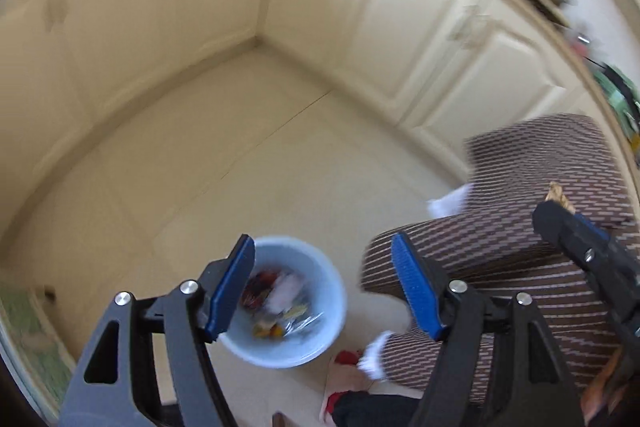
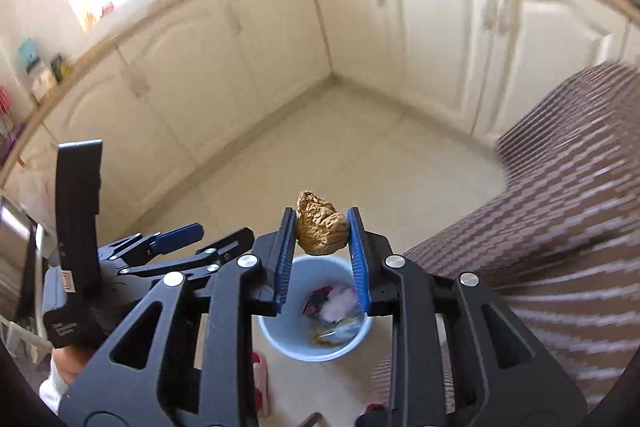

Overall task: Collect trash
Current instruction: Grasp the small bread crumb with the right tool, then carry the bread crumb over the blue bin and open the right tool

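Right wrist view: cream floor tiles [image 2: 360, 155] fill the middle ground, bounded by cream cabinet doors [image 2: 440, 27] that meet at an inside corner. A person's leg in brown striped trousers [image 2: 560, 227] occupies the right side. On the floor stands a pale blue bin [image 2: 280, 341], round and open-topped, with mixed wrappers and white scraps inside. The right gripper [image 2: 321, 251] points steeply down, directly above the bin; its blue pads [image 2: 285, 259] are clenched on a crumpled brown wad [image 2: 320, 225], which sits between the fingertips and juts a little above them. To the left, the left gripper [image 2: 176, 239] shows side-on, with one blue pad visible.

Left wrist view, blurred: the same floor [image 1: 240, 167] and cabinets [image 1: 420, 39], with the striped leg [image 1: 520, 247] at right. The left gripper [image 1: 320, 287] hangs released, jaws spread wide with nothing between the pads; the bin [image 1: 328, 287] lies below and between its fingers. At far right the right gripper [image 1: 560, 211] appears, with the brown wad [image 1: 558, 193] at its tip.
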